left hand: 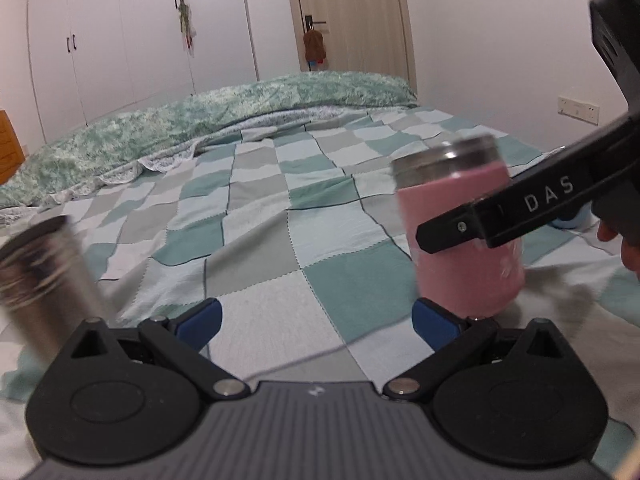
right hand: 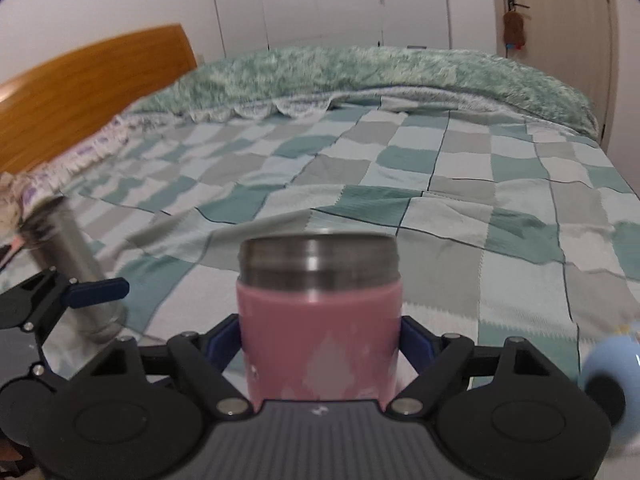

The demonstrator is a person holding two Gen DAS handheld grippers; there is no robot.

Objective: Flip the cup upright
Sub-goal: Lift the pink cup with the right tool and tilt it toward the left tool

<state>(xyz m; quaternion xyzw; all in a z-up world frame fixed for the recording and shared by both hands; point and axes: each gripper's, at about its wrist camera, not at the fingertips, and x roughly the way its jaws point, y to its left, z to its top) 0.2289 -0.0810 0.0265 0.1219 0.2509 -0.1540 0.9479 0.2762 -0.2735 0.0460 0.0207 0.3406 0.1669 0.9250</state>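
Note:
A pink cup (right hand: 320,328) with a steel rim stands upright on the checked bedspread, rim up. My right gripper (right hand: 320,340) is shut on its pink body, one blue pad on each side. In the left wrist view the pink cup (left hand: 464,232) is at the right, with the right gripper's black finger (left hand: 500,216) across it. My left gripper (left hand: 316,320) is open and empty, low over the bedspread to the left of the pink cup. A steel cup (left hand: 44,284) stands at the far left, blurred; it also shows in the right wrist view (right hand: 72,272).
The bed's checked cover (left hand: 280,240) fills the foreground, with a fluffy green blanket (left hand: 240,108) bunched at the far side. A light blue round object (right hand: 604,376) lies at the right. A wooden headboard (right hand: 92,92) is at the left; wardrobes and a door stand behind.

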